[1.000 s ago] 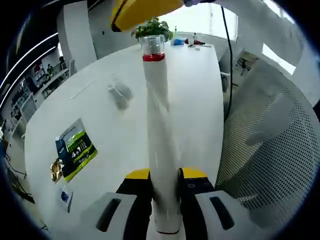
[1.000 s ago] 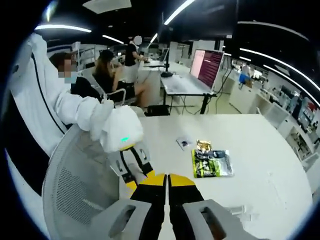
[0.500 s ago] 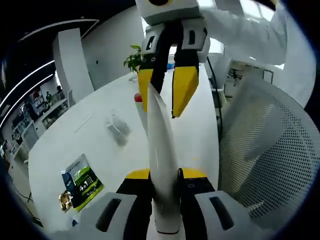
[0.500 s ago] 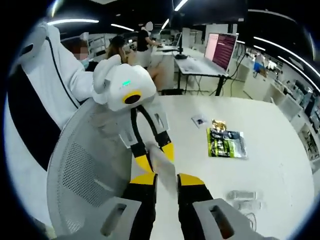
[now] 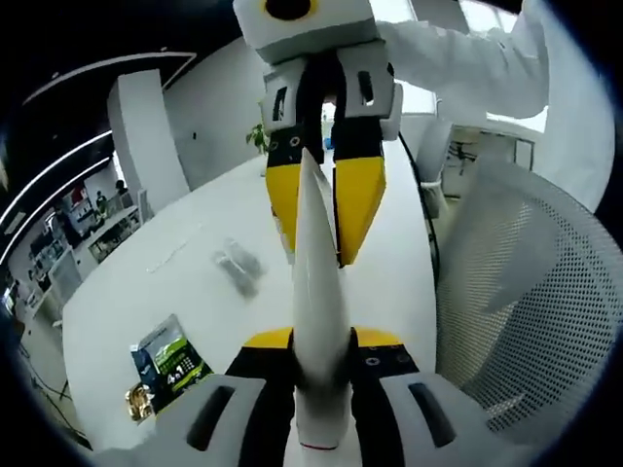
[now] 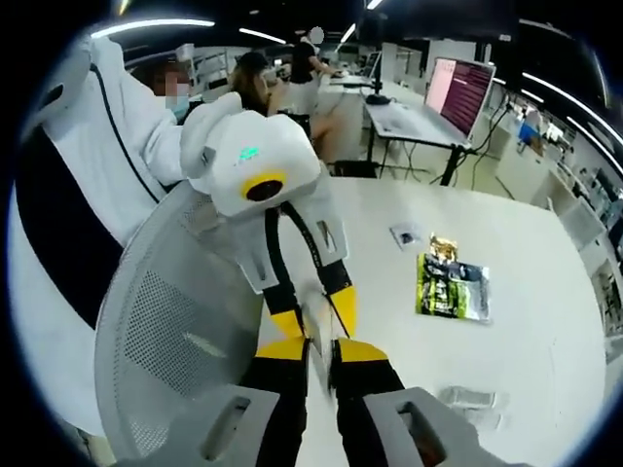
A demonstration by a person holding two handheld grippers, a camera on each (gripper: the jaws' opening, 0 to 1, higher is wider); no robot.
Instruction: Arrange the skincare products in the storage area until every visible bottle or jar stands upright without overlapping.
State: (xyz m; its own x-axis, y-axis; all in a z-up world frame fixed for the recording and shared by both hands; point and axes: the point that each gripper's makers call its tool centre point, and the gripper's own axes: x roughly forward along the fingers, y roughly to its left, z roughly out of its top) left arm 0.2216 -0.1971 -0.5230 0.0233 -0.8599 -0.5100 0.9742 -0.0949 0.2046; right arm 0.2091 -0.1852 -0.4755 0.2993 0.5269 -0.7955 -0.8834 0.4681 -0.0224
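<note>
I've got the white tube (image 5: 319,321) pinched between my left gripper (image 5: 321,365)'s yellow-tipped jaws, down at six o'clock in the left gripper view, and it runs straight up the middle of that view, off the table. At its far end, around twelve o'clock, the right gripper (image 5: 324,209) comes down from above with its yellow jaws on either side of the tube's flat crimped tip. Switching to the right gripper view, I see it from the other end: the right gripper (image 6: 313,352)'s jaws nearly together at six o'clock with the tube's tip (image 6: 316,326) between them, though it's blurred and I can't tell whether they press on it. Just past them the left gripper (image 6: 313,309) points back at me, its white body at eleven o'clock. The left gripper view gives me the white table (image 5: 156,282) with a green packet (image 5: 167,358) at eight o'clock and a clear wrapped item (image 5: 238,268) at ten o'clock. The right gripper view shows the same green packet (image 6: 453,289) at three o'clock, a small card (image 6: 406,234) beside it, a mesh chair back (image 6: 175,341) at eight o'clock and a lit monitor (image 6: 465,86) at one o'clock.
</note>
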